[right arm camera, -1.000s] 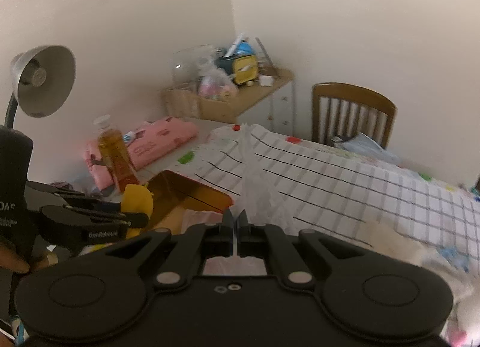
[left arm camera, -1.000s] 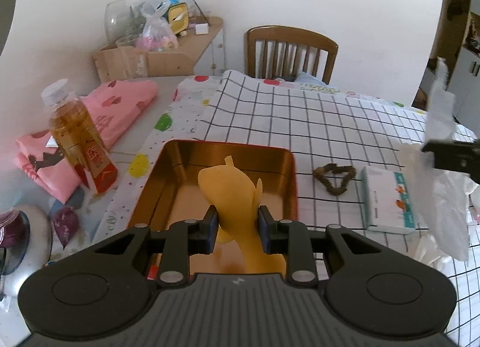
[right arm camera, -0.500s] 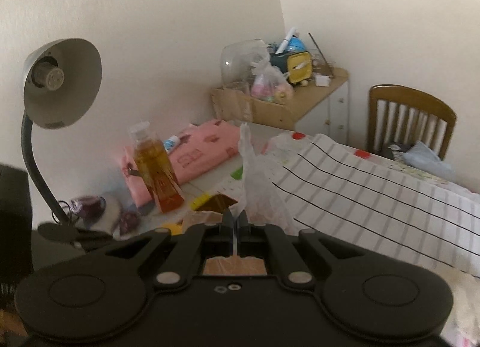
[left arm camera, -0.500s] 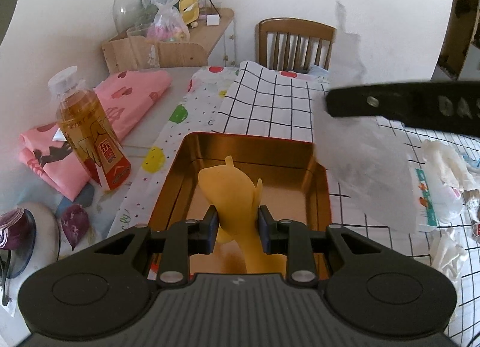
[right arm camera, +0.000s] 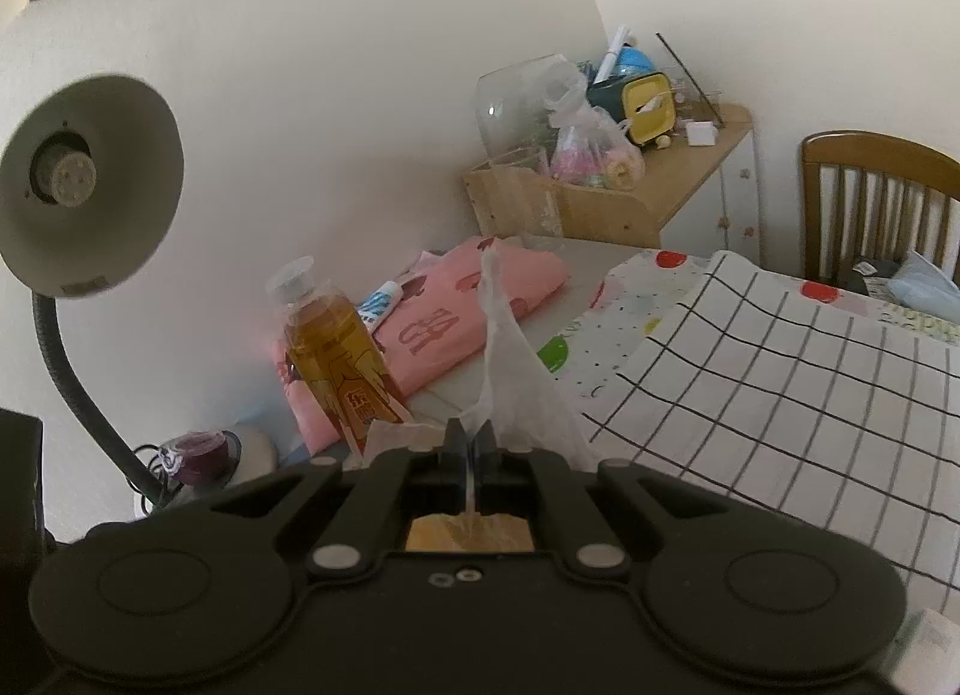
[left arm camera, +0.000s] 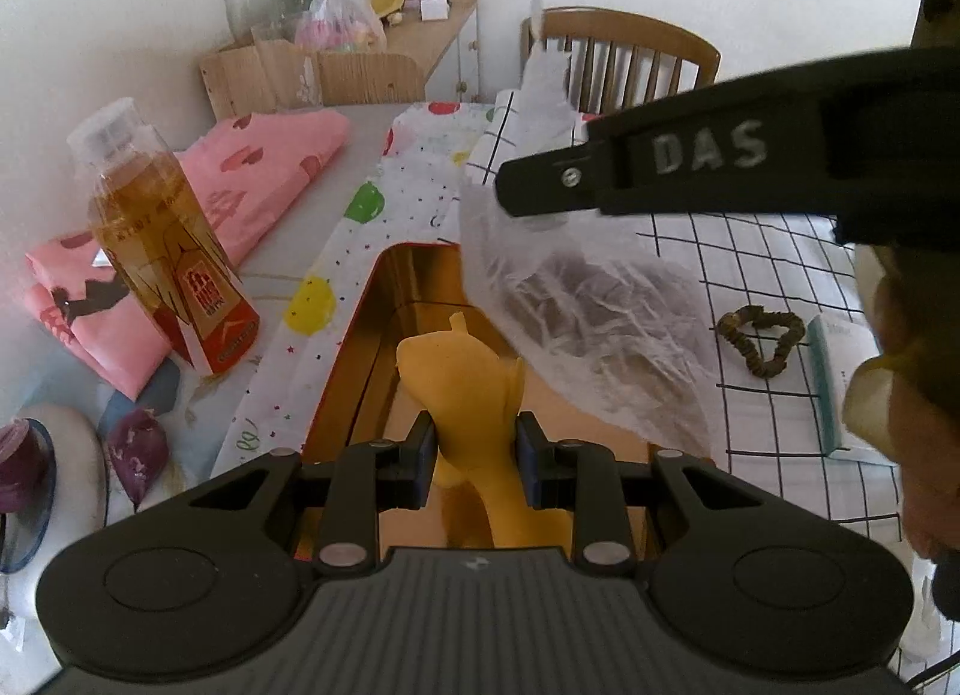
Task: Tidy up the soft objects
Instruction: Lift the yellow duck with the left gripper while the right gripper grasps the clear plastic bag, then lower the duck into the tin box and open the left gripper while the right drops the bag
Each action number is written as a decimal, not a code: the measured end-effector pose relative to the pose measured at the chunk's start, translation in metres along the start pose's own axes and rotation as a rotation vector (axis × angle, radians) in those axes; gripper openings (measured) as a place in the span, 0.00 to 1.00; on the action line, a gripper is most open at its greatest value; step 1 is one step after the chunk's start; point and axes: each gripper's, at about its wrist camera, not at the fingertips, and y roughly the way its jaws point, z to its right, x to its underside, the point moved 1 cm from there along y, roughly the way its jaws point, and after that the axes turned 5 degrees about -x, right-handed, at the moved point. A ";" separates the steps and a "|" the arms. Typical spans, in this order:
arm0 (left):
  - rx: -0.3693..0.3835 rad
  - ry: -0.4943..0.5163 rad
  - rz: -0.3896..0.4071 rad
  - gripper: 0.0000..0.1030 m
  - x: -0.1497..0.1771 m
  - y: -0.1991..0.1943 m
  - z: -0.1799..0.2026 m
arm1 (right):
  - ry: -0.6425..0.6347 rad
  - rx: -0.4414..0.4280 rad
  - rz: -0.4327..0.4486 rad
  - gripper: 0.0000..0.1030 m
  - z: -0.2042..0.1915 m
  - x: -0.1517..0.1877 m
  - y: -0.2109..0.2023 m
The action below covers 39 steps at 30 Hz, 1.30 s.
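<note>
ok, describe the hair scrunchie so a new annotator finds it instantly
Start at the black-grid tablecloth in the left wrist view. Right of the orange tin, beside the white-and-teal box, lies the scrunchie: a small brown ruffled ring, the only loop there.

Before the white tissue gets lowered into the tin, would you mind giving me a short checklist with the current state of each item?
1. Right gripper shut on the white tissue: ok.
2. Left gripper shut on the yellow soft toy: ok.
3. Tissue hanging over the gold tin: ok; in the left wrist view it drapes across the tin's far right part.
4. Free room in the tin beside the toy: cannot tell, the tissue hides that side.
5. Tea bottle outside the tin, upright: ok.
6. Brown scrunchie in the tin: not ok, it lies on the checked cloth.
</note>
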 end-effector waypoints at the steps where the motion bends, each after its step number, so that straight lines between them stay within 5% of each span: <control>1: -0.002 0.002 -0.004 0.26 0.000 0.002 0.000 | -0.002 0.003 -0.009 0.02 0.001 0.001 0.004; 23: 0.007 0.018 -0.088 0.26 0.000 0.044 0.012 | 0.060 0.121 -0.265 0.03 0.028 0.022 0.064; 39: 0.046 -0.007 -0.122 0.26 0.002 0.055 0.012 | -0.012 0.151 -0.320 0.19 0.027 0.024 0.063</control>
